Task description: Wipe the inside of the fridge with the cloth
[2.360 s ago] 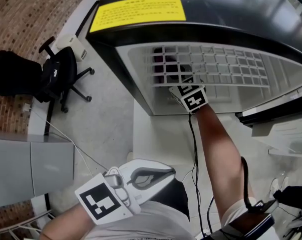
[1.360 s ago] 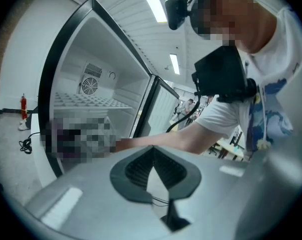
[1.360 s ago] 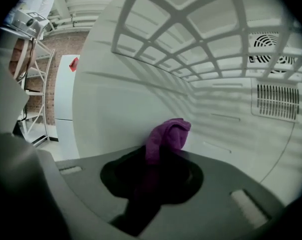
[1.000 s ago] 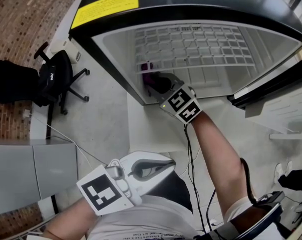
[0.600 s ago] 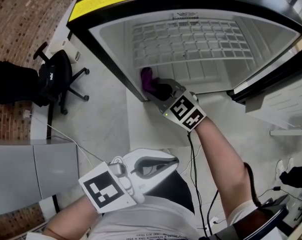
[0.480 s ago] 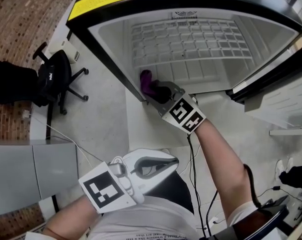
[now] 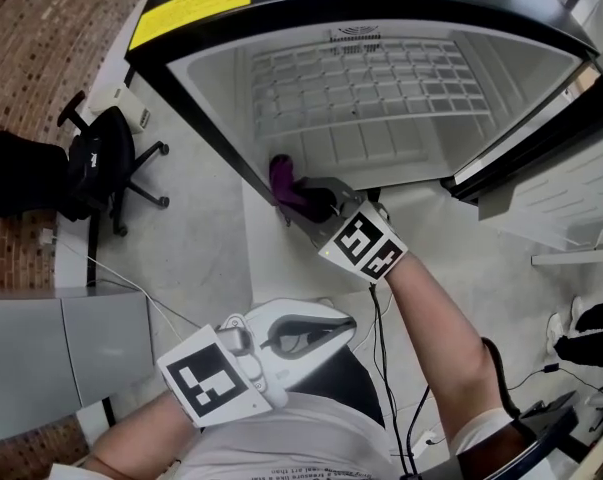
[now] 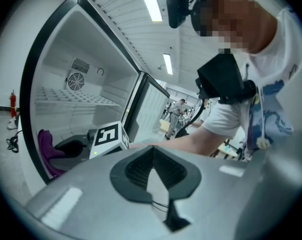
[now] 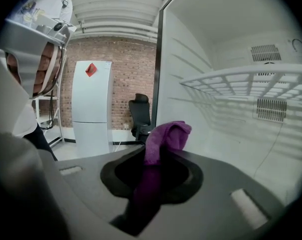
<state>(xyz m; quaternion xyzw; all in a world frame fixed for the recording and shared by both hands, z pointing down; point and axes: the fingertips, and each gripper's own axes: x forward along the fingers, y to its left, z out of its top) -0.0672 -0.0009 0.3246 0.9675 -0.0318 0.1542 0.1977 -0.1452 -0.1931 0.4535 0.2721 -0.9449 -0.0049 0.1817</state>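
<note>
Fridge (image 7: 226, 98) open, white interior toward me | wire shelf (image 7: 361, 78) spans its far part | my right gripper (image 7: 303, 201) at the fridge's near left edge, clamped on the purple cloth (image 7: 284, 182) | my left gripper (image 7: 336, 323) near my torso, jaws together, empty | cloth sits beside left inner wall; I can't confirm contact.

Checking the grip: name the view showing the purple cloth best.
Right gripper view: the cloth sits large, central, pinched in the right gripper. Head view shows a small bunch; left gripper view, a sliver far left.
</note>
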